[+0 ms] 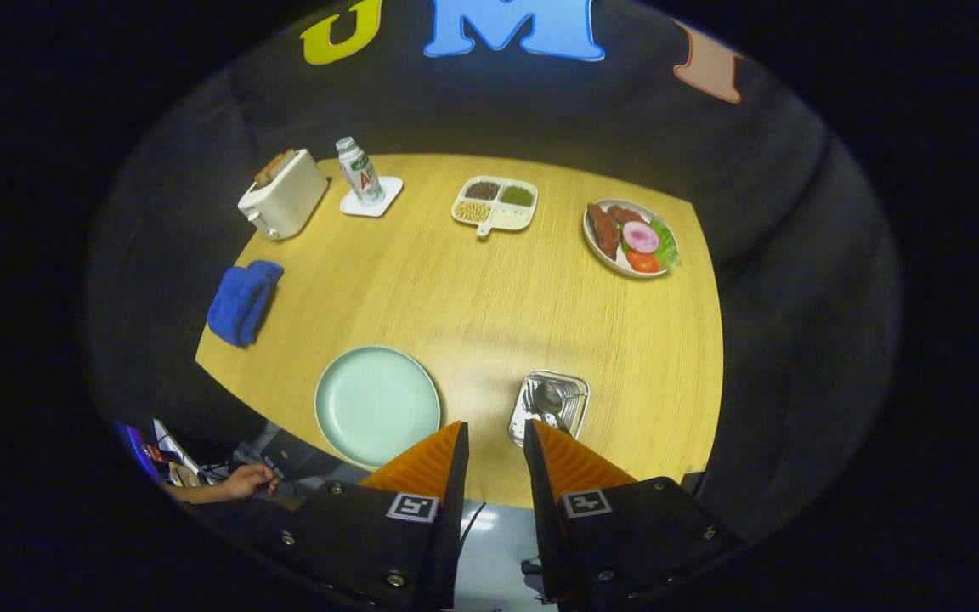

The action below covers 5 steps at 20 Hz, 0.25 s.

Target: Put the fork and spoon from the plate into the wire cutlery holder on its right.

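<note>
Above the desk's (489, 280) near edge hovers hand-held gripper (495, 438), fingers parted, grasping nothing. Green plate (376, 405) bare; spoon (551, 398), and probably fork, lying inside wire cutlery holder (549, 406) to its right. Best withdrawn straight back without clipping holder.

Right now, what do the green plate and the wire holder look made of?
Plate: looks like glazed ceramic or melamine, with a smooth pale green surface and soft sheen; can't tell which. Wire cutlery holder: shiny metal, with thin bright wires and a spoon inside. Tongs hover open above both.
</note>
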Tool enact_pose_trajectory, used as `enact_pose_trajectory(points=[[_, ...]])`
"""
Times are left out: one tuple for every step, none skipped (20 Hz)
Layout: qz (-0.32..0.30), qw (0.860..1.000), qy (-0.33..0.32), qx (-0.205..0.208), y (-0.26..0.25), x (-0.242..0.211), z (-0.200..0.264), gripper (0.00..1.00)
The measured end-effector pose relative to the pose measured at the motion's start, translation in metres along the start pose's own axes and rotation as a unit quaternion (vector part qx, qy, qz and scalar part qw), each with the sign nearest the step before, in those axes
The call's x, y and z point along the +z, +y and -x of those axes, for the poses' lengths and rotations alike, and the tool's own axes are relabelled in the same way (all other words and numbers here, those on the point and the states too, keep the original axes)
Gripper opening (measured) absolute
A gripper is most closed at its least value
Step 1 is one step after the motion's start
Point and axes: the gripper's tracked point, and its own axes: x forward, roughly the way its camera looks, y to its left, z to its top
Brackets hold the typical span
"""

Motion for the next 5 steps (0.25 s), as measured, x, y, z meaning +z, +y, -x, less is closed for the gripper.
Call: enact_pose_trajectory(points=[[-0.009, 0.999, -0.044, -0.001, 0.015, 0.009, 0.002, 0.39], [-0.012, 0.996, -0.087, -0.001, 0.028, 0.013, 0.008, 0.39], [-0.015, 0.991, -0.136, -0.007, 0.038, 0.022, 0.016, 0.39], [-0.019, 0.983, -0.180, -0.013, 0.048, 0.028, 0.024, 0.38], [-0.020, 0.974, -0.223, -0.019, 0.056, 0.038, 0.036, 0.38]])
